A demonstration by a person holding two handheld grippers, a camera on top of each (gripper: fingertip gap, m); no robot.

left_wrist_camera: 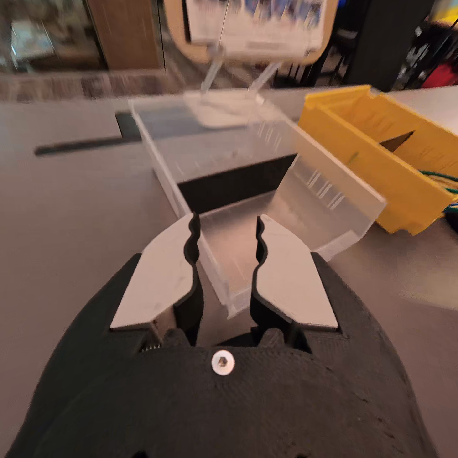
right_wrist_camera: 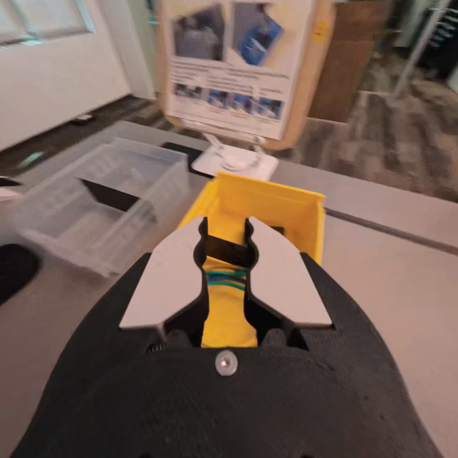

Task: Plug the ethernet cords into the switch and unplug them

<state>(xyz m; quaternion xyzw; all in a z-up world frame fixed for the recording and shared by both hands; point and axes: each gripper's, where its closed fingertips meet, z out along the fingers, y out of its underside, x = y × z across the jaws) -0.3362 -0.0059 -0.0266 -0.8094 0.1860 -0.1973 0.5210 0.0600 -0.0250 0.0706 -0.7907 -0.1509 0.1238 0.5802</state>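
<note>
Ethernet cords (right_wrist_camera: 226, 278) lie in the yellow bin (right_wrist_camera: 267, 198); both grippers (left_wrist_camera: 228, 220) (right_wrist_camera: 225, 219) gape empty, writing blurred.

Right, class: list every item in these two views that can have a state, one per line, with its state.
Left gripper: open, fingers apart, holding nothing, over the clear bin.
Right gripper: open, holding nothing, over the yellow bin.
Clear bin: upright, open-topped, nothing seen inside.
Yellow bin: upright, open-topped, holds cords.
Cords: green and blue, bundled, lying in the yellow bin, unplugged.
Instruction sheet: standing upright on its stand.
</note>
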